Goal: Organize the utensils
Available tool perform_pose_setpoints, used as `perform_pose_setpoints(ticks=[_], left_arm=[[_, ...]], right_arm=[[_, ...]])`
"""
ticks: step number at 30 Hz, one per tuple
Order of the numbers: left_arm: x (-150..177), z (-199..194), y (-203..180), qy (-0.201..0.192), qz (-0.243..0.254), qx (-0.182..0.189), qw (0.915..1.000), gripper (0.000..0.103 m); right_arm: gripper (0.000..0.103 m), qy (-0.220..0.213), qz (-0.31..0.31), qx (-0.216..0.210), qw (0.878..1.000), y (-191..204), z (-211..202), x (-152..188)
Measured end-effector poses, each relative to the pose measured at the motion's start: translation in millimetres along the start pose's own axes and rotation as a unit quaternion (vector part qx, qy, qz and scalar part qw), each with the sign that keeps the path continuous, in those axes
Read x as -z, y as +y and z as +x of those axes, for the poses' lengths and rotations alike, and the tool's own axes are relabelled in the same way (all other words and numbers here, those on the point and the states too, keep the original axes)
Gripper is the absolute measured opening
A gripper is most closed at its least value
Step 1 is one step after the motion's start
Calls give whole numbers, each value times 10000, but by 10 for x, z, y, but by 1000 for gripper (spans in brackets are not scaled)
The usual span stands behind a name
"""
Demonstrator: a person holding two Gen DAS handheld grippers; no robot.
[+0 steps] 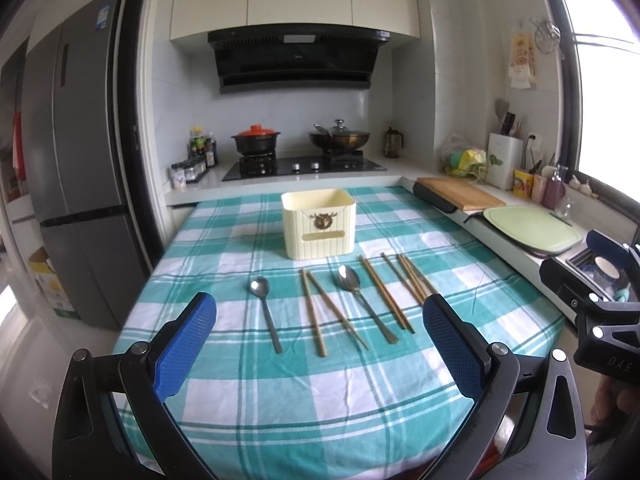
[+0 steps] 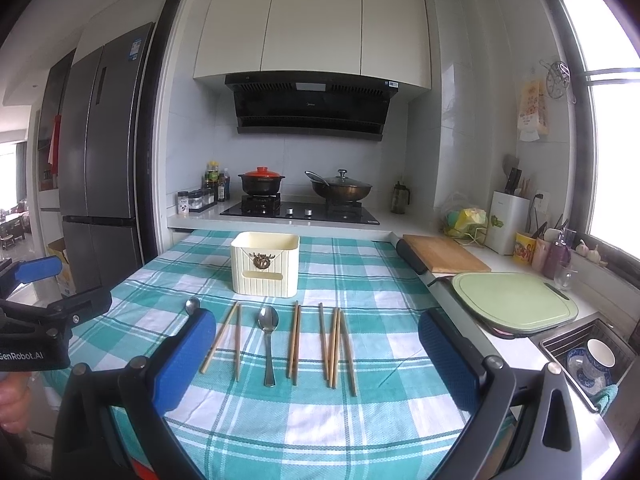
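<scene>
Nothing is sorted yet: I hold my left gripper (image 1: 320, 316) and right gripper (image 2: 316, 336) spread wide and empty above the table while both spoons (image 1: 265, 306) and all chopsticks (image 1: 314, 312) lie on the checked cloth (image 1: 280, 392) before the cream box (image 1: 319, 224).

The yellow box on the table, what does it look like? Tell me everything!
The yellow box is pale cream, squarish, with ribbed walls that look like plastic. Its top is open, and no utensils stick out above its rim. The front has a small bronze deer-head ornament and a slot-shaped recess below it. It stands upright on the green-and-white checked tablecloth, behind the row of spoons and chopsticks, touching none of them.
</scene>
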State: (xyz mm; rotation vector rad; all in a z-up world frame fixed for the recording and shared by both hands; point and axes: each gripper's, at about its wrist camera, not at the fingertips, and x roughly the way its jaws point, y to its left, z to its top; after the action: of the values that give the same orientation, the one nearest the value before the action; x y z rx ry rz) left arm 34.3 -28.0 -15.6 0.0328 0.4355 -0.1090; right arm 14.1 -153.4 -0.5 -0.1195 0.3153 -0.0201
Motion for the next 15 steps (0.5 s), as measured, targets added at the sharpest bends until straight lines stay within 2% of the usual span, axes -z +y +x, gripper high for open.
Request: perform_pose_setpoints(ticks=[4, 8, 15], left_arm=[[-10, 3, 9, -14, 0, 16, 10000, 103], [8, 73, 11, 183, 11, 128, 9998, 103], [54, 199, 51, 434, -51, 170, 9989, 103]], right_arm=[[103, 2, -17, 21, 10000, 7, 16, 8], [103, 46, 14, 9, 10000, -3, 45, 25], [103, 83, 166, -390, 9991, -54, 176, 45]])
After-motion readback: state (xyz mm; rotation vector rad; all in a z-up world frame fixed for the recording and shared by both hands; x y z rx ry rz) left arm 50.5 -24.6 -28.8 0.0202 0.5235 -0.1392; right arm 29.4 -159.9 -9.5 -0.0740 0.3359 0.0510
